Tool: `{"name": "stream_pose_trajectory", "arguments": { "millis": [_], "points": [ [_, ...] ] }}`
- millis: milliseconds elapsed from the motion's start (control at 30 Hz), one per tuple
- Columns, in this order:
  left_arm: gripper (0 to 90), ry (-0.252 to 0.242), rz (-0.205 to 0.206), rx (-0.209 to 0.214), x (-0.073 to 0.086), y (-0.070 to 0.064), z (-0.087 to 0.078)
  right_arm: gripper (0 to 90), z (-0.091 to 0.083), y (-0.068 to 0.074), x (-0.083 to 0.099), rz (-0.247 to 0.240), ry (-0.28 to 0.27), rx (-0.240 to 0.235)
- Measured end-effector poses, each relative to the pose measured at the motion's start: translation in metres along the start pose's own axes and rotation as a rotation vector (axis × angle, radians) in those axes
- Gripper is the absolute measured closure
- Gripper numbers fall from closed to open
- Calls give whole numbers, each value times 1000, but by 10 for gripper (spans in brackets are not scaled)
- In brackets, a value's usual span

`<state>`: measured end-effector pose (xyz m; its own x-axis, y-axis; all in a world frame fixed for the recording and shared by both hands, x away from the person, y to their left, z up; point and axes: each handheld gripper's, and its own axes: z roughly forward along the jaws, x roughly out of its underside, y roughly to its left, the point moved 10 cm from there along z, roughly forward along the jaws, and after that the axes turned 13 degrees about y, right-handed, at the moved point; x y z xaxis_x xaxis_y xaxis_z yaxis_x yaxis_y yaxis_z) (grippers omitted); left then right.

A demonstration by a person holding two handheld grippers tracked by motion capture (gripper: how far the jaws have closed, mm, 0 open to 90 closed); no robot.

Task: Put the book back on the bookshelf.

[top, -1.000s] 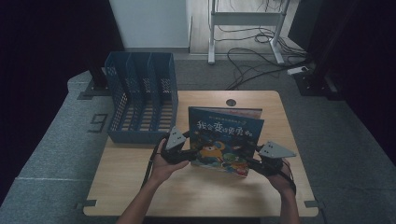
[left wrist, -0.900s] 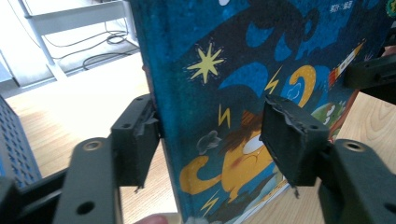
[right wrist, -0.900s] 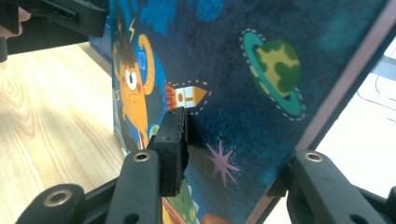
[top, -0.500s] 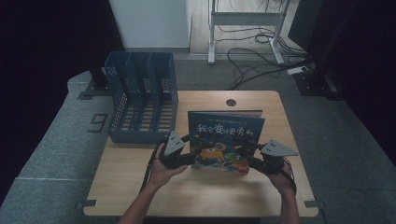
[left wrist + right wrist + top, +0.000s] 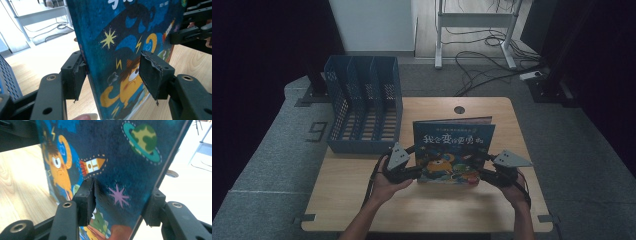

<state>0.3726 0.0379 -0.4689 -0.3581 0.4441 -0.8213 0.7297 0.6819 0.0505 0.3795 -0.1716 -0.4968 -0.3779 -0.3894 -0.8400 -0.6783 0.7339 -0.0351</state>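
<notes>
High view: book upright on table, cover toward camera, right of blue rack and apart from it. Left gripper at book's lower left edge, right gripper at lower right edge; jaw tips too small and dark to read from above, partly lost against cover. Left hand and right hand half covered by gripper bodies, forearms cut off at bottom edge. Bottom edge of book hard to place: touching table or just above, cannot tell. Left gripper view: left gripper straddling book edge, jaws fairly wide, one pad against back near spine, other pad in front of cover; real pinch or gap there, cannot tell. Top and bottom of book cropped; fingertip clipped at lower edge; corner of rack at far left; right gripper partly seen past cover, upper right. Right gripper view: right gripper jaws also fairly wide across book, near pad touching cover, far pad mostly hidden behind book's edge, so clamped or loose cannot tell. Dark blurred shape upper left, unclear. Table hole half hidden behind edge, washed out. Versus half a second ago: almost no change, book upright in same spot, both grippers at same edges, hands barely shifted.
</notes>
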Motion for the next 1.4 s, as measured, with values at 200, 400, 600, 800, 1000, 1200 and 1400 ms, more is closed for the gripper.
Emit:
{"name": "stream_pose_trajectory", "arguments": {
  "millis": [200, 400, 600, 800, 1000, 1200, 1400],
  "points": [
    [391, -22, 6, 12, -4, -3, -4, 486, 1, -1, 2, -3, 9, 16],
    [413, -31, 4, 23, -6, -6, -6, 481, 1, -2, 3, -12, 16, 26],
    [444, -37, -6, 35, -7, -7, -7, 469, 2, -3, 4, -7, 17, 27],
    [445, -53, -12, 57, -8, -9, -8, 461, 2, -2, 5, -12, 26, 24],
    [441, -57, -16, 72, -11, -12, -8, 456, 2, -2, 6, -18, 30, 23],
    [476, -66, -38, 94, -13, -13, -8, 448, 2, -2, 6, -18, 28, 19],
    [548, -78, -33, 97, -14, -14, -8, 444, 1, -3, 7, -19, 26, 10]
  ]
}}
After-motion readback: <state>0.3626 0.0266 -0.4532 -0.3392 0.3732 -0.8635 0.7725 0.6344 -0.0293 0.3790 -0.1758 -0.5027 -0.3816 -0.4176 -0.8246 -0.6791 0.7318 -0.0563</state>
